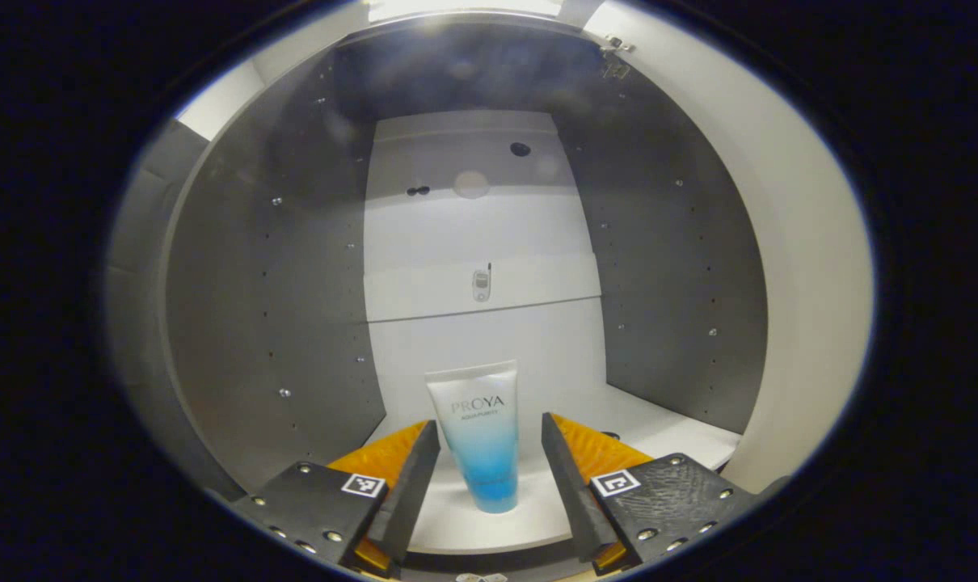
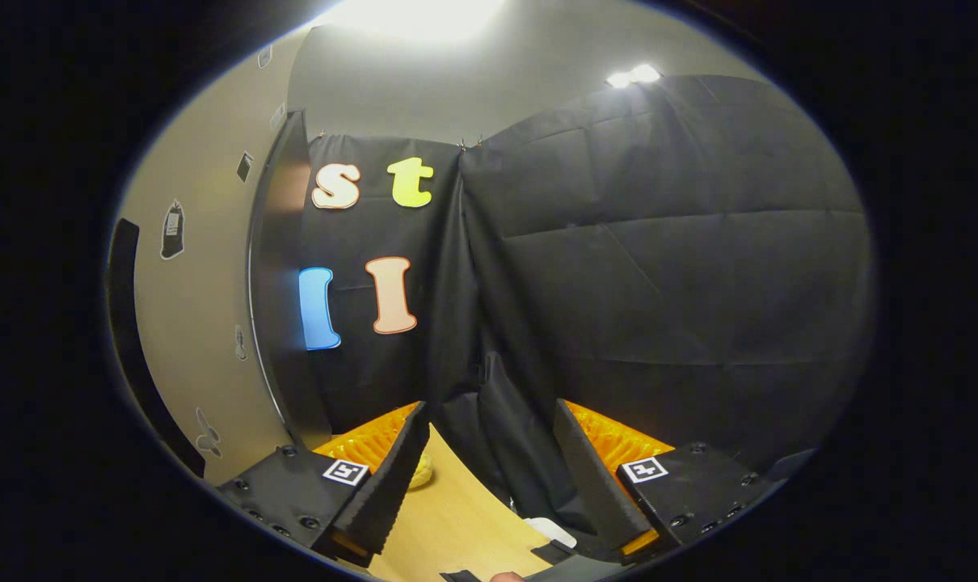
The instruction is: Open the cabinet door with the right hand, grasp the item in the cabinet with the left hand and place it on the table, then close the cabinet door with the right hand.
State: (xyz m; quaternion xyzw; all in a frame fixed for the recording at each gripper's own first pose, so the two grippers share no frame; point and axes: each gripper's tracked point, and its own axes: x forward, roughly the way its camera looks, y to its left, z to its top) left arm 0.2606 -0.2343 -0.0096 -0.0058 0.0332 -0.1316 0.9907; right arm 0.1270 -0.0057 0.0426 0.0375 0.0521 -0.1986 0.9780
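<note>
In the left gripper view a white-and-blue cosmetic tube [image 1: 481, 432] stands cap-down on the white cabinet floor [image 1: 667, 428], inside the open cabinet with grey side walls [image 1: 279, 267]. My left gripper [image 1: 489, 469] is open, its fingers on either side of the tube with gaps between. The opened cabinet door [image 1: 812, 267] curves along the right. In the right gripper view my right gripper [image 2: 489, 477] is open and holds nothing, over a wooden table [image 2: 457, 525]. The door's dark edge [image 2: 275, 267] and pale face [image 2: 206, 323] stand at its left.
The cabinet's back wall [image 1: 481, 242] is white, with a small fitting [image 1: 481, 284] and holes. In the right gripper view a yellowish object [image 2: 420, 470] lies on the table behind the left finger, and a white item [image 2: 552, 529] near the bottom. Black cloth [image 2: 659, 267] hangs beyond.
</note>
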